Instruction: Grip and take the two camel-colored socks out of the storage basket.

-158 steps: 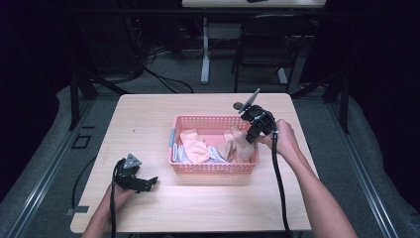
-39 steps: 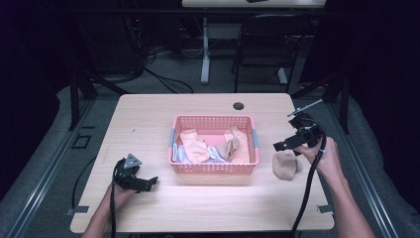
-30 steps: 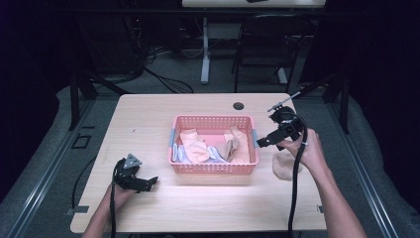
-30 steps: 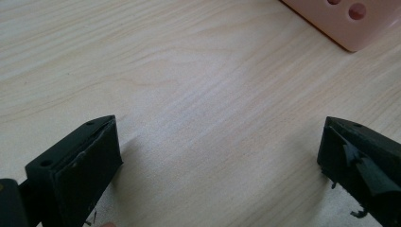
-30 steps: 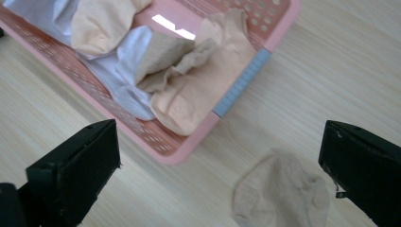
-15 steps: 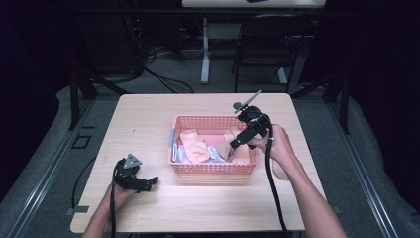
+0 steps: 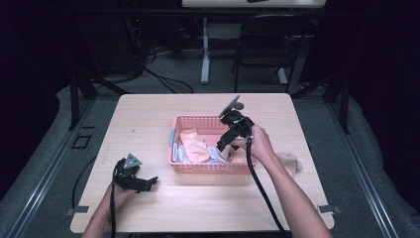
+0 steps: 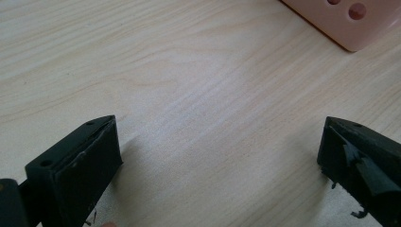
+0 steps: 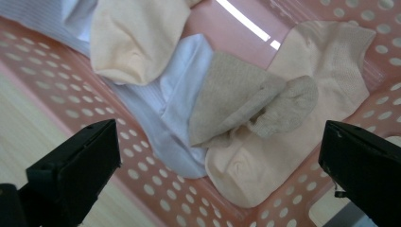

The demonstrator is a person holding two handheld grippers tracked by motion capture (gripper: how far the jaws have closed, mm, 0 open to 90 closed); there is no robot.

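My pink basket [image 7: 210,167] held peach, white and beige socks [image 9: 246,101]. My right claw [image 7: 224,145], wide open and empty, had swung from the table's three o'clock edge over them.

The table [image 7: 208,198] is evenly lit from above amid dark surroundings, while both gripper views look soft and slightly blurred.

A pink basket [image 9: 56,90] dotted with round holes is seen on a pale wood-grain table [image 8: 189,94]. A beige sock [image 9: 246,99], peach socks [image 9: 137,38] and a white ribbed sock [image 9: 175,80] are seen inside. Black jaws are shown.
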